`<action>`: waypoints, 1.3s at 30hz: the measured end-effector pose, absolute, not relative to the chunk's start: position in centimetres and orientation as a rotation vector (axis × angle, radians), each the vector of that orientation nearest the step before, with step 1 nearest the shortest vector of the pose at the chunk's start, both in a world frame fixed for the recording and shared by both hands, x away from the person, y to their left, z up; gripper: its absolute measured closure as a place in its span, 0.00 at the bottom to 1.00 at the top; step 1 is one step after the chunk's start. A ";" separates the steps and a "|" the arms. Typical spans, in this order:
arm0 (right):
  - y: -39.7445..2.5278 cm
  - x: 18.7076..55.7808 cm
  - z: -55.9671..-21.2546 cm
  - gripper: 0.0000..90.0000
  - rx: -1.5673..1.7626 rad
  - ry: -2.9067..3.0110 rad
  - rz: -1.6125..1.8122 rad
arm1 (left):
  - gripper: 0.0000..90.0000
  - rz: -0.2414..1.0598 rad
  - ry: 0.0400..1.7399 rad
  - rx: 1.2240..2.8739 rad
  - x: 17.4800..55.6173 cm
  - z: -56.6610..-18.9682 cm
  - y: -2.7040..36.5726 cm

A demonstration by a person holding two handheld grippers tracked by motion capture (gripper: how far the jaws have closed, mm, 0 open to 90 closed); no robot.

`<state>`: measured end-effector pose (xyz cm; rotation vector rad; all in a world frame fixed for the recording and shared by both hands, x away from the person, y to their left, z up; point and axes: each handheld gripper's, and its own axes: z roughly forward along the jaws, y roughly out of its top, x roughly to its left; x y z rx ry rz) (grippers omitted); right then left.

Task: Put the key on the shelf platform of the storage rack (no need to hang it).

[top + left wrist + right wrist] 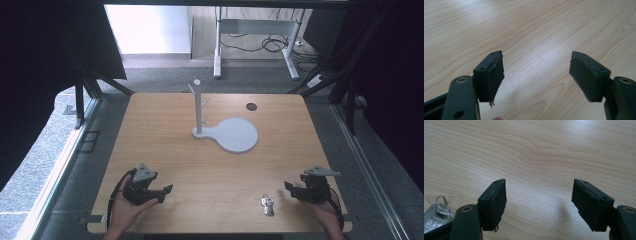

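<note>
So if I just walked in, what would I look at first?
Probably the white stand with its little pegs, rising from a round white base in the middle of the wooden table. Next, the two black grippers near the front edge, the left gripper and the right gripper, both with jaws wide open. A small bunch of keys lies on the table just beside the right one.

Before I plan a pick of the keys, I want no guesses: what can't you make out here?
- Keys: too small in the high view to count; in the right gripper view cut off by the left edge and the jaw.
- Stand: its pegs are too thin in the high view to count.
- Dark spot: hole or disc, too small.
</note>
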<state>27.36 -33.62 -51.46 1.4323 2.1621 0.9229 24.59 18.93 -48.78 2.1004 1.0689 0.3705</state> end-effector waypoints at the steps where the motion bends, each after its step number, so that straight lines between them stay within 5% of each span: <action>1: -33.7 27.3 -51.4 0.31 1.433 2.159 0.924 | 0.31 0.372 1.068 2.101 24.5 -48.7 19.0; 39: -32.3 27.8 -51.4 0.38 1.357 2.222 0.941 | 0.30 0.378 1.079 2.074 24.3 -47.9 19.8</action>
